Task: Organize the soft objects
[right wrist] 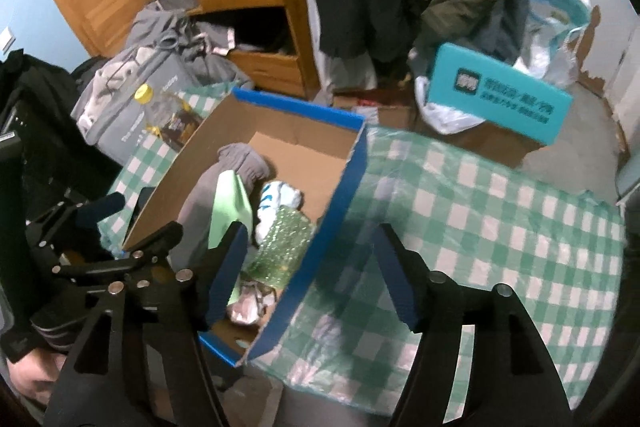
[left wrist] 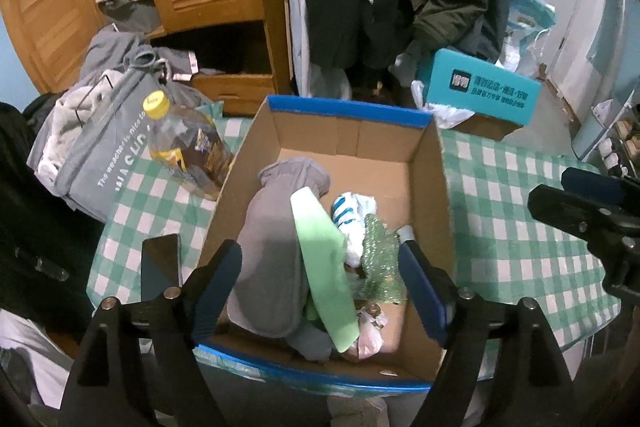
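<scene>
Both sets of fingers are spread wide with nothing in them: left gripper [left wrist: 320, 291] hangs over the cardboard box [left wrist: 434, 163] at frame bottom, right gripper [right wrist: 312, 275] straddles its blue wall. I'd lift clear before going for more. Inside: grey cloth [left wrist: 272, 243], green foam sheet [left wrist: 320, 247], bubble wrap [left wrist: 378, 259], plastic bags [left wrist: 352, 215]. Upper left, grey clothes pile [left wrist: 92, 131] waits on the worktop [left wrist: 520, 227].

Left gripper [left wrist: 320, 291]: jaws wide apart, nothing gripped, angled downward. Right gripper [right wrist: 308, 275]: jaws apart, nothing gripped, angled downward, just beside the left.
</scene>
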Demonstrator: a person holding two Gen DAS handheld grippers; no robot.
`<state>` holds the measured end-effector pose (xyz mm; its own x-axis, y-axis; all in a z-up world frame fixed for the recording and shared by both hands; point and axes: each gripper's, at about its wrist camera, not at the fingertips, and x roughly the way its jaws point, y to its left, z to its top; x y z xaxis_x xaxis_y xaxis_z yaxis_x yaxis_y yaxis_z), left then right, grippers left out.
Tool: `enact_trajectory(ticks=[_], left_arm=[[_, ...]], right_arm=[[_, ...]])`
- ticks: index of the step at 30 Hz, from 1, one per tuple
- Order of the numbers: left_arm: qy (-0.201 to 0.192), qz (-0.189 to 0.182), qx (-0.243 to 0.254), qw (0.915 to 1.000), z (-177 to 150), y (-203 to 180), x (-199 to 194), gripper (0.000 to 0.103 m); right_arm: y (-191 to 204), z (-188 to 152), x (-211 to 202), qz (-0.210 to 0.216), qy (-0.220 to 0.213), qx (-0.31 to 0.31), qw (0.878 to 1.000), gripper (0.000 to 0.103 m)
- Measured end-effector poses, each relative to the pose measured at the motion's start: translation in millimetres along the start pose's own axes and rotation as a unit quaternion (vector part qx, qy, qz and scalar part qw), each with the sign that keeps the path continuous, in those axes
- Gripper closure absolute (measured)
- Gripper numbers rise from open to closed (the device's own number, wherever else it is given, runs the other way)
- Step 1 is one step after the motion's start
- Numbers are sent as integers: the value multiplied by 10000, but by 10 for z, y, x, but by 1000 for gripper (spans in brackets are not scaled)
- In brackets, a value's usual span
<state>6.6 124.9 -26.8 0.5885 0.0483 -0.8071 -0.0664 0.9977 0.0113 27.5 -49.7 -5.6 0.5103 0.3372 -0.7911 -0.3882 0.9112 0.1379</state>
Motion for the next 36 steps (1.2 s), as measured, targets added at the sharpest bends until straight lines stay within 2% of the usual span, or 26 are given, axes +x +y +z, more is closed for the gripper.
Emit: enact_trajectory(ticks=[2,7,11,16,26,36], left_arm=[[-107,55,35,9999,2,-25,-80,15],[-287,86,117,9995,9,-82,-267,14],[-433,42,108,9990,28,-129,-405,1],[-577,16,168,9982,49,-215,-552,1],[-646,41,259,9976,70,-360,-643,1],[-738,93,335,9967,77,-468,-705,1]], right_arm=[[-19,-4,-99,-36,-97,17,9999,34],[-54,-33,-322,-120,-326,36,9994,32],[-94,-68,-437,-169,-447,60,9988,32],[-135,-111,-567,-393,-618,-7,9973,32],[-268,-190,-792,-490,-885,25,9949,32],[-346,-238,-796,-460,-872,73,9951,32]])
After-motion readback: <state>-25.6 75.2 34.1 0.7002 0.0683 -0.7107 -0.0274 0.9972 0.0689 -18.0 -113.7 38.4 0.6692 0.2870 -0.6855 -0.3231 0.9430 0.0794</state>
